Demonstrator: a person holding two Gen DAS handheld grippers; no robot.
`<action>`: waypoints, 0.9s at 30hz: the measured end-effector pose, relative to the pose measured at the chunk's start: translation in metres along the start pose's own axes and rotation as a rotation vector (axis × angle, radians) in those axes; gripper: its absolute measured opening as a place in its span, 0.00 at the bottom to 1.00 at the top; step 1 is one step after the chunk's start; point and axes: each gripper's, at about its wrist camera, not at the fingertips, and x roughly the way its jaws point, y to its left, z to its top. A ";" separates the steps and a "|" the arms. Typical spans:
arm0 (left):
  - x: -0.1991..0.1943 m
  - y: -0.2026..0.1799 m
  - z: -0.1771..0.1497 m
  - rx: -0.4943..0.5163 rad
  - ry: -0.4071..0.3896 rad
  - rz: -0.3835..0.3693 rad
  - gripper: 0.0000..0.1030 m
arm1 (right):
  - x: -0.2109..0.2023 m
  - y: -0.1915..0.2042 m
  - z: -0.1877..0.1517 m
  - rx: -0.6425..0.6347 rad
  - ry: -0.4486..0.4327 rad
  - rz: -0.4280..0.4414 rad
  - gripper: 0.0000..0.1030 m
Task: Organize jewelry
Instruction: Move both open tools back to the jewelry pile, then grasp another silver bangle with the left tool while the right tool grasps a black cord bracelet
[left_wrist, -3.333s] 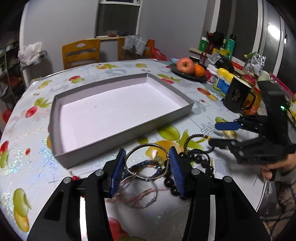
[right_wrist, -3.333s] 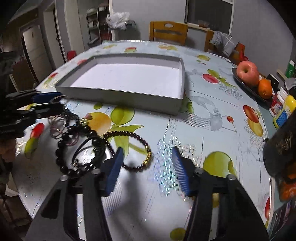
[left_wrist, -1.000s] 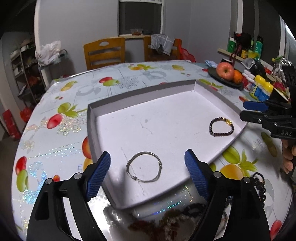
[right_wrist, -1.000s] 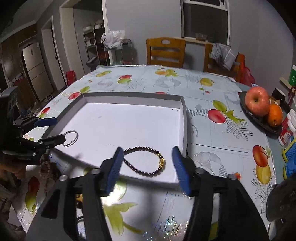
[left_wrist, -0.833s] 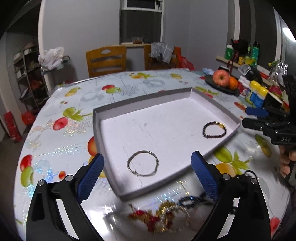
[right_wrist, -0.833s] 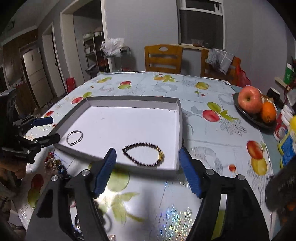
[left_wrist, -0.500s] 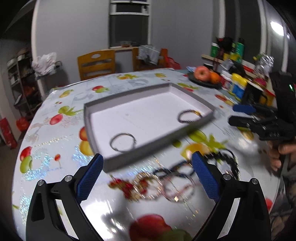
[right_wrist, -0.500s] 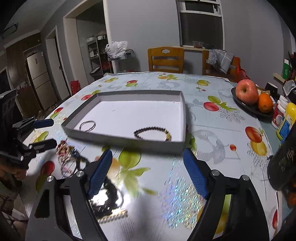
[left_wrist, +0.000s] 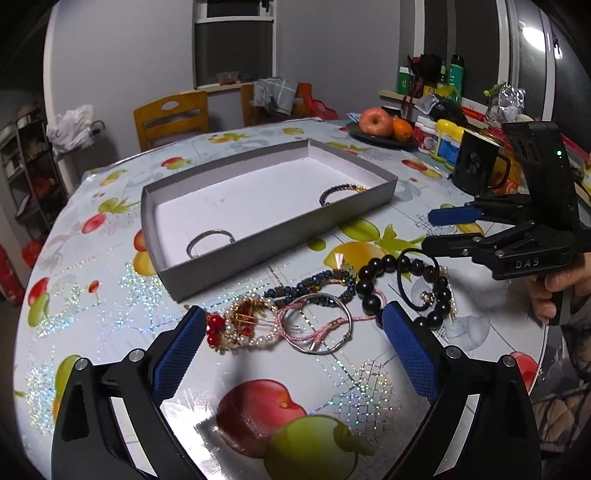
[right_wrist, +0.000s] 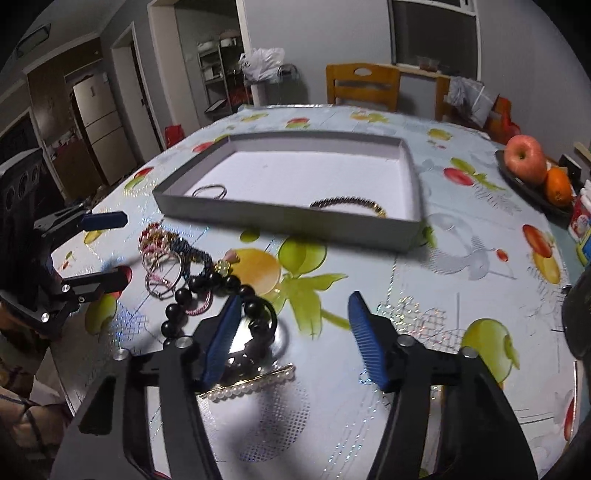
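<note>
A grey tray holds a silver bangle and a dark bead bracelet with a gold charm. In front of it lies a loose pile: a red and pearl bracelet, a silver bangle with pink cord, a blue bead strand, a black big-bead bracelet and a thin black ring. My left gripper stands wide open over the pile. My right gripper is closing, with only tablecloth between its pads; the black beads lie by its left finger.
A pearl hair clip lies under the right gripper. A black mug, bottles and a fruit plate crowd the right side. Wooden chairs stand behind the table. The table's edge runs close on the near right.
Both grippers have drawn back from the tray to the pile in front of it. The bangle and bead bracelet stay in the tray. The right jaws are narrower than half a second ago.
</note>
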 end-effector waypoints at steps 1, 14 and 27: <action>0.001 0.000 -0.001 0.000 0.003 -0.001 0.93 | 0.003 0.000 0.000 -0.002 0.010 0.004 0.55; 0.007 0.002 0.001 -0.006 0.038 -0.014 0.90 | 0.009 0.009 -0.005 -0.018 0.042 0.069 0.10; 0.015 -0.019 0.009 0.054 0.064 -0.073 0.64 | -0.009 0.003 0.002 0.007 -0.033 0.084 0.03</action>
